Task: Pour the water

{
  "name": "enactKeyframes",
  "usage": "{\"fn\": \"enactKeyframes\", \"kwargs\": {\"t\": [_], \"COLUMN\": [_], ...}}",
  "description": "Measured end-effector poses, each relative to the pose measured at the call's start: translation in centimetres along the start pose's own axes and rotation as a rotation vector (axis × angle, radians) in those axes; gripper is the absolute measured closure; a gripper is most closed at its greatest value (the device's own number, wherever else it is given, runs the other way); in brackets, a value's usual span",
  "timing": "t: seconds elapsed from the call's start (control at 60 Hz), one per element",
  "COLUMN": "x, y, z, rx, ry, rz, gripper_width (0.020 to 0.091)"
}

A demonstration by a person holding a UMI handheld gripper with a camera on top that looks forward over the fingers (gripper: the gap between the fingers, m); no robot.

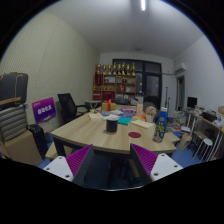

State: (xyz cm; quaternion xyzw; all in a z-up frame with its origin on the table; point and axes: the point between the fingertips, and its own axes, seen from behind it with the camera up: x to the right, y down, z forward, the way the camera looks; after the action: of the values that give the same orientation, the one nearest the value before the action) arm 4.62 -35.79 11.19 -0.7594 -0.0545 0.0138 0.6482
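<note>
Hanging well back from the table (100, 138), the gripper (112, 160) holds nothing: its two fingers stand wide apart, the pink pads (76, 160) facing each other across bare air. The view looks down the length of an office room toward shelves (117, 78) at the far wall.

Pouring needs a water vessel, and the likeliest one is the blue bottle (162, 124) standing upright near the table's right edge, beyond the fingers and off to their right. What would receive the water is harder to pick out; a dark cup (111, 125) stands near the middle of the table, and a red disc (134, 133) lies flat just beside it, but at this range I cannot tell whether the cup is the target. Other small clutter crowds the top, too small to name. Black chairs (68, 104) ring the left side.

By my reading, the task has not begun; the approach comes first.

Risks from here: the bottle is tall and narrow and sits near the edge, so a crooked approach could knock it over or off the table. Neighbouring clutter could catch a finger on the way in. A grip taken too high or too low may let the bottle swing when tilted, spilling water over the tabletop. Whether the bottle is capped cannot be seen.
</note>
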Motion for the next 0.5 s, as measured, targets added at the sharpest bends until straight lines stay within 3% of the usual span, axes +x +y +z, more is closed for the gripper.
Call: {"fn": "enactKeyframes", "kwargs": {"t": [0.233, 0.333, 0.4, 0.5], "x": [2.8, 5.5, 9.5, 16.1], "y": [-0.3, -2.0, -2.4, -2.4], "z": [2.5, 4.3, 5.8, 9.0], "rx": [0.024, 0.094, 0.131, 0.130], "ry": [0.034, 0.032, 0.083, 0.165], "rz": [-0.008, -0.032, -0.034, -0.042], "gripper_width": [0.0278, 0.0277, 0.0281, 0.0280]}}
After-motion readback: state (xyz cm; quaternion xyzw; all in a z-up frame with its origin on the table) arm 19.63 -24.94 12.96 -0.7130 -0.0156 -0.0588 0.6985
